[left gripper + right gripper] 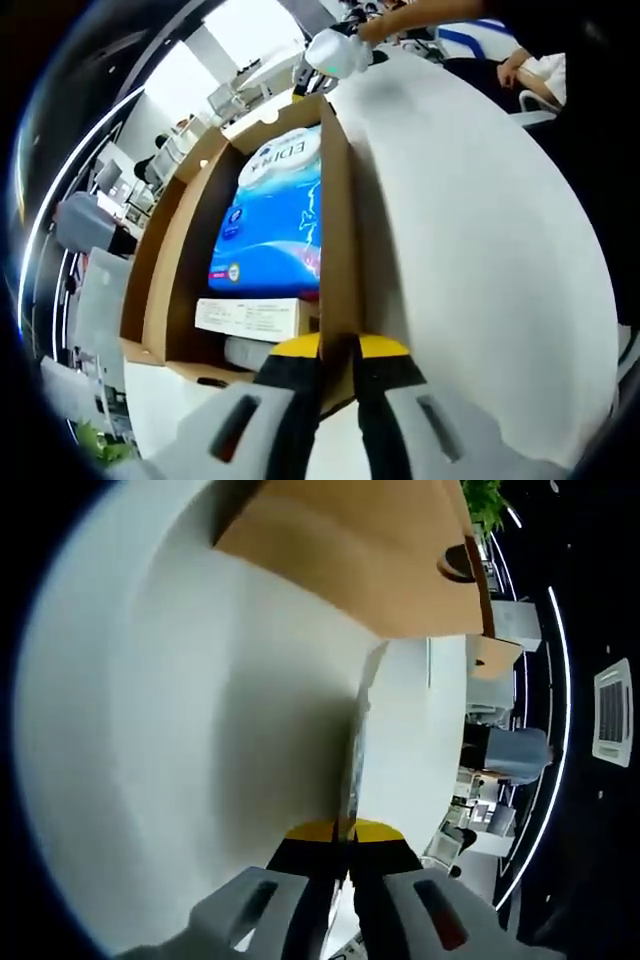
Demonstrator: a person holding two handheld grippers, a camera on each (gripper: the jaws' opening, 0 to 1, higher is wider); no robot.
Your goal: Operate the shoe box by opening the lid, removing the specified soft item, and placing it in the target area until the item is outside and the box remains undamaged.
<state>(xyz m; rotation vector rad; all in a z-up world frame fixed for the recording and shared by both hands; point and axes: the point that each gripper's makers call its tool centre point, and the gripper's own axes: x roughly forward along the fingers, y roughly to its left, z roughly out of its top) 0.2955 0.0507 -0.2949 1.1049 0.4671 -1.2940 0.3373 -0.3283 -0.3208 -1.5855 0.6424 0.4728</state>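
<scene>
In the left gripper view, the left gripper (338, 350) stands at the near edge, its yellow-tipped black fingers (296, 347) drawn close together and clamped on the thin side wall of the shoe box (340, 230). The box is plain brown cardboard, open at the top, with flat matte walls and a folded flap along its far side. Just inside, nearest the fingers, lies a small white carton (250, 318) with fine print, and below it a pale grey object too blurred to identify. Beyond the carton sits the soft item (272, 222), a glossy blue and white plastic pack with printed lettering, filling most of the box's length. The box rests on a smooth white counter (470, 250). At the far end of the box a white gripper (335, 52) held by a person's arm touches the box corner.

In the right gripper view, the right gripper (340, 832) has its yellow-tipped fingers (306, 831) pressed together on a thin white edge, seen end-on, that rises straight from between them. Past it spreads the white counter (180, 700), and farther off a broad tan cardboard panel (360, 550), smooth and slightly bowed.
</scene>
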